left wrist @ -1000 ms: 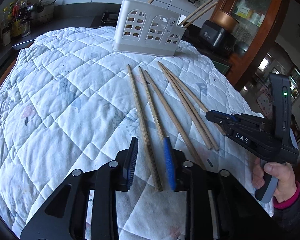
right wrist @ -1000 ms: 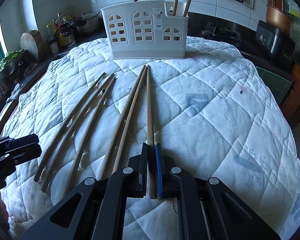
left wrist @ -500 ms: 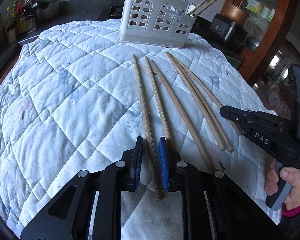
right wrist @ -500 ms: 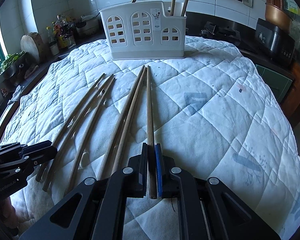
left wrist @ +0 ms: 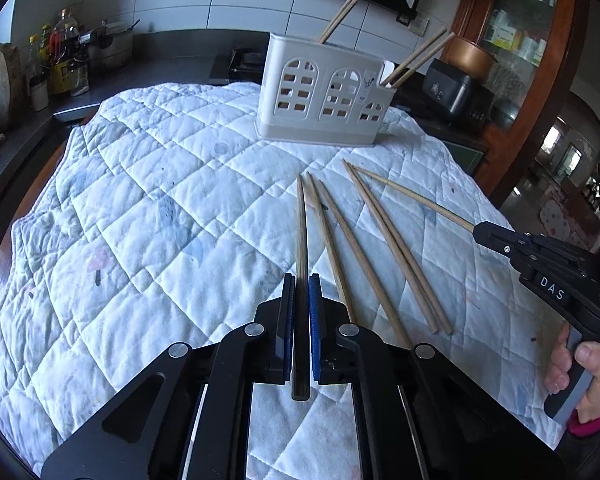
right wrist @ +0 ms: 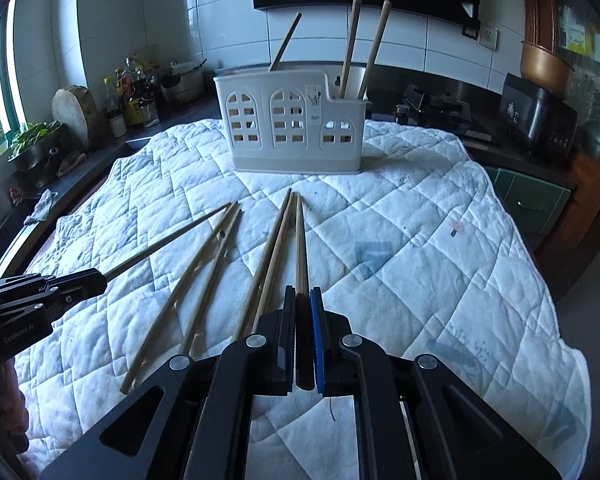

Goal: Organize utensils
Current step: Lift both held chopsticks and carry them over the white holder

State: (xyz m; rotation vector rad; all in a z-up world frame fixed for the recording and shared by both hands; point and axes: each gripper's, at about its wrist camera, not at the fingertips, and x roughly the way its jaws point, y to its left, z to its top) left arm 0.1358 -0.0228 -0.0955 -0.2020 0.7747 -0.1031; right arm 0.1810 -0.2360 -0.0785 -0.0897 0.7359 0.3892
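A white utensil holder stands at the far end of the quilted table and holds three chopsticks. Several wooden chopsticks lie on the quilt. My left gripper is shut on the leftmost chopstick and holds its thick end lifted off the quilt. My right gripper is shut on the rightmost chopstick, also raised. Each gripper shows in the other's view: the right one and the left one.
A white quilt covers the table. Bottles and a wooden block stand on the counter at left. A black appliance and a wooden cabinet are at right. The table edge drops off at the right.
My left gripper closed on the leftmost chopstick and lifted its near end. My right gripper, holding its chopstick all along, lifted it off the quilt. Both views rose.
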